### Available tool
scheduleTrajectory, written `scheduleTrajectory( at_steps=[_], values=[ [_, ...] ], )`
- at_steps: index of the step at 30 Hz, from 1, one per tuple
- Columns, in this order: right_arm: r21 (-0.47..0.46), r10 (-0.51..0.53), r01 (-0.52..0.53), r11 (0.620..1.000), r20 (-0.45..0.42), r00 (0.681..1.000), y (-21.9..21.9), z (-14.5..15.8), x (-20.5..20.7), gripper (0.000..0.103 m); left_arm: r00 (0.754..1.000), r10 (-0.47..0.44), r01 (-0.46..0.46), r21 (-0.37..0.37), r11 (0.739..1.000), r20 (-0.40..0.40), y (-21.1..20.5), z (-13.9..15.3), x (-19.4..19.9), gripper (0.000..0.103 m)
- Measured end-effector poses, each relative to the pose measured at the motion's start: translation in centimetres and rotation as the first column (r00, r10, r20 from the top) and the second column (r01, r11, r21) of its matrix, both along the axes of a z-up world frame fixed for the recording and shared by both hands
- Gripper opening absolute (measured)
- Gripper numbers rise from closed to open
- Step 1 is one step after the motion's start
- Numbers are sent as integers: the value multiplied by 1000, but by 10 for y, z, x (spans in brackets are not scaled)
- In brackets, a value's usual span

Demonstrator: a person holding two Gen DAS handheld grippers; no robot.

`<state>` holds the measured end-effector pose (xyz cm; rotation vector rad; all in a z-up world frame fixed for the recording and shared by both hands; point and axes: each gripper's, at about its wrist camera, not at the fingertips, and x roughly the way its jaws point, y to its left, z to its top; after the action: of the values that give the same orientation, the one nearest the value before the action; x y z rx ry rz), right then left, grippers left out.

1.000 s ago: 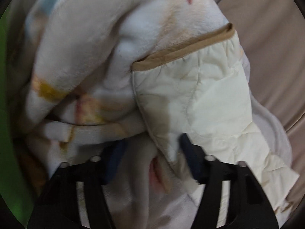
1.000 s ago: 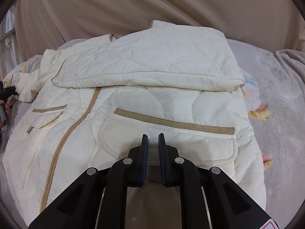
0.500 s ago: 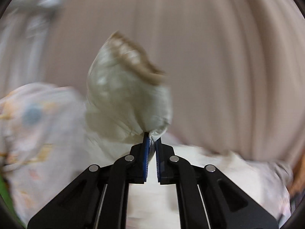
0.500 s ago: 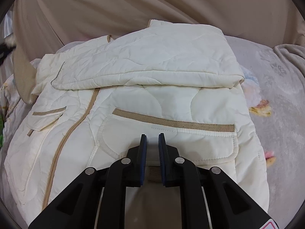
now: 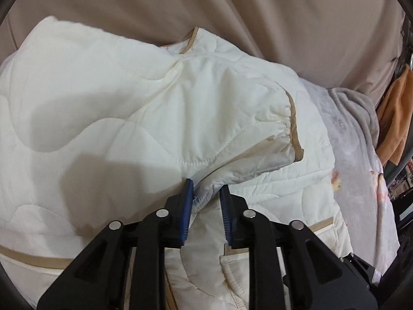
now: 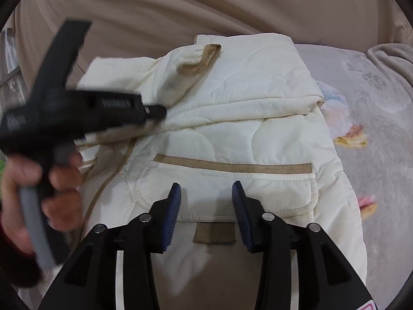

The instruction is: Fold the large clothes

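Note:
A cream quilted jacket (image 6: 258,129) with tan trim lies flat on the bed, its front pocket (image 6: 232,180) nearest me. One sleeve (image 5: 245,108) is folded across the body, its tan cuff (image 5: 294,129) lying on top. My left gripper (image 5: 206,184) hovers over the jacket with its jaws opening; a fold of the sleeve still sits loosely between them. In the right wrist view a hand (image 6: 51,180) holds that left gripper (image 6: 155,111) beside the sleeve cuff (image 6: 204,59). My right gripper (image 6: 206,184) is above the jacket's hem, jaws opening, nothing pinched between them.
A grey printed blanket (image 6: 374,129) covers the bed to the right of the jacket. A beige curtain (image 5: 232,13) hangs close behind. An orange cloth (image 5: 395,118) hangs at the far right edge beside dark furniture.
The left gripper swung the sleeve from the left side across onto the jacket, then its jaws parted. The right gripper kept its place and its jaws opened from nearly shut.

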<state>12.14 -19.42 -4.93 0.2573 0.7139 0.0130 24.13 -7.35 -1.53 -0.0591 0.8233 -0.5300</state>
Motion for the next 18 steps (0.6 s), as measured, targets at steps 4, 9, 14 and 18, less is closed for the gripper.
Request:
scheduleTrajectory(
  at_steps=[4,9,14,18],
  values=[
    [46,2,-2,999,7,1000,-7,-1,-1,48,998,57,-61,-165,984,-28,56,19,-5,82],
    [55,-25,24,998,22,999,-10,3,-6,52,978,207,-209,-259,943,-36,143,36,-11,91],
    [153,-48,39,987,55,997,-25,28,-1,55,907,391,-421,-289,860,-157,229,23,17,91],
    [216,-37,35,976,5,999,-35,43,38,61,846,461,-530,-325,783,-269,268,0,29,90]
  ],
)
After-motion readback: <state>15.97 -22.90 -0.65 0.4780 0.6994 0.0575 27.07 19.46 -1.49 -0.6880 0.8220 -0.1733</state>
